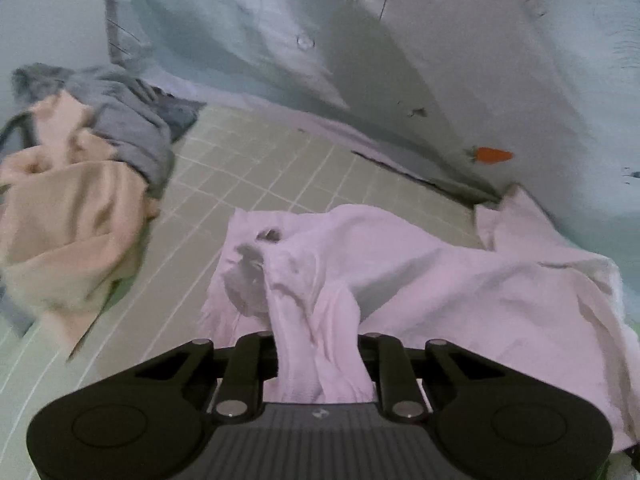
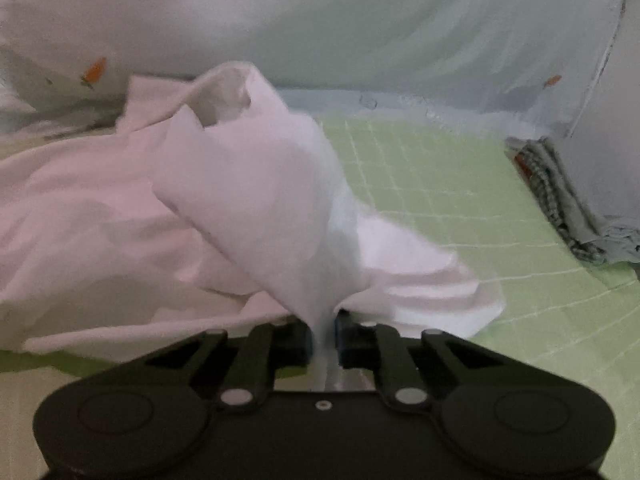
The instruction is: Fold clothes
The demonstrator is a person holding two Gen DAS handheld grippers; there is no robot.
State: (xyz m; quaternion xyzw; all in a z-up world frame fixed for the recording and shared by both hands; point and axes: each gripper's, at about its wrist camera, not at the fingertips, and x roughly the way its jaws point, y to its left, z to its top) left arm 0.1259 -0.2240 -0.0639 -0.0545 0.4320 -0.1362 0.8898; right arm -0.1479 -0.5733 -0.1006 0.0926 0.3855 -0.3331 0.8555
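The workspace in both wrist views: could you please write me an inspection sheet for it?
Surface: green gridded mat, bare between the clothes.
Job's things: pale pink garment, crumpled, partly lifted off the mat.
Clutter: peach and grey clothes pile left in the left wrist view; folded checked cloth at the mat's right edge.
Grippers: left tongs shut on a bunched pink fold; right tongs shut on a thin pinch of the same garment.
Cables: nothing seen.
Surroundings: pale blue bedding with orange carrot prints behind the mat.
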